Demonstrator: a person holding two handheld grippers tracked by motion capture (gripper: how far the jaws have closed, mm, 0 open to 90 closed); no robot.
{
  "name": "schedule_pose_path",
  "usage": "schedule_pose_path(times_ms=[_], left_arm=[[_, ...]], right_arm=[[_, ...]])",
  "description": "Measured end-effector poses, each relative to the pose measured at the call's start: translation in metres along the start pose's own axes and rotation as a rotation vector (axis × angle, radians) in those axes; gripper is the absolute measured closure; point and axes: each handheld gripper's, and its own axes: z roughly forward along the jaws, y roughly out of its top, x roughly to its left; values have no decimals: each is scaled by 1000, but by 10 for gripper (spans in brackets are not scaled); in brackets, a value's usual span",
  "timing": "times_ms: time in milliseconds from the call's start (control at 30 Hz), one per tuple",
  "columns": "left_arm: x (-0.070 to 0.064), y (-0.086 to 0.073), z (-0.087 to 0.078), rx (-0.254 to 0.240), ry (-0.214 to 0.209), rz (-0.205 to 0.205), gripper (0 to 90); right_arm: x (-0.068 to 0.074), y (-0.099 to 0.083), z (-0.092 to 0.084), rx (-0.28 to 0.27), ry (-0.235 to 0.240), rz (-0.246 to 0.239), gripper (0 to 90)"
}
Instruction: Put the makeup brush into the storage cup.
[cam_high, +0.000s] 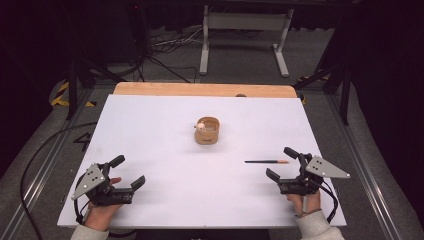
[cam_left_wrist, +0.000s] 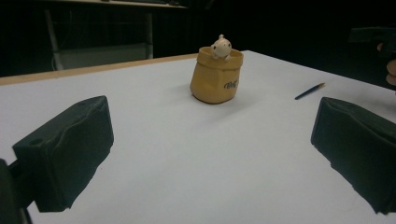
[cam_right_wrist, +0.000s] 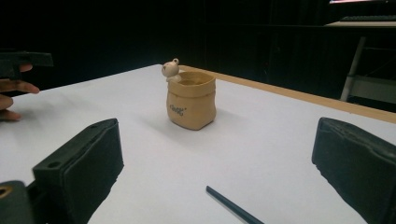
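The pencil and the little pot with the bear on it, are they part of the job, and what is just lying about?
Part of the job:
- pencil, lying by the right hand-held gripper
- tan pot, upright mid-table
- left hand-held gripper, open like the right

Just lying about:
- metal stand on the floor
- cables behind the table

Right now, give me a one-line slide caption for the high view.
Both grippers, left and right, rest open on the white table, a pencil near the right one, a tan pot mid-table.
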Motion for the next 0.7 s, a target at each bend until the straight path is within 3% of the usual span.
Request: schedule_pose_path(times_ms=[233,367,533,700], left_arm=[[-1,0,-1,-40,-32,-11,9],[-2,0,0,9,-45,6,14],[-3,1,-2,-4,-34,37,7],[-3,2,-5,-23,-28,47,10]], right_arm=[[-7,13,2,20,-12,3,23],[-10,21,6,36,-19,-10,25],[-13,31,6,14,-47,-46,33],[-18,40,13,31,-52,-66,33]])
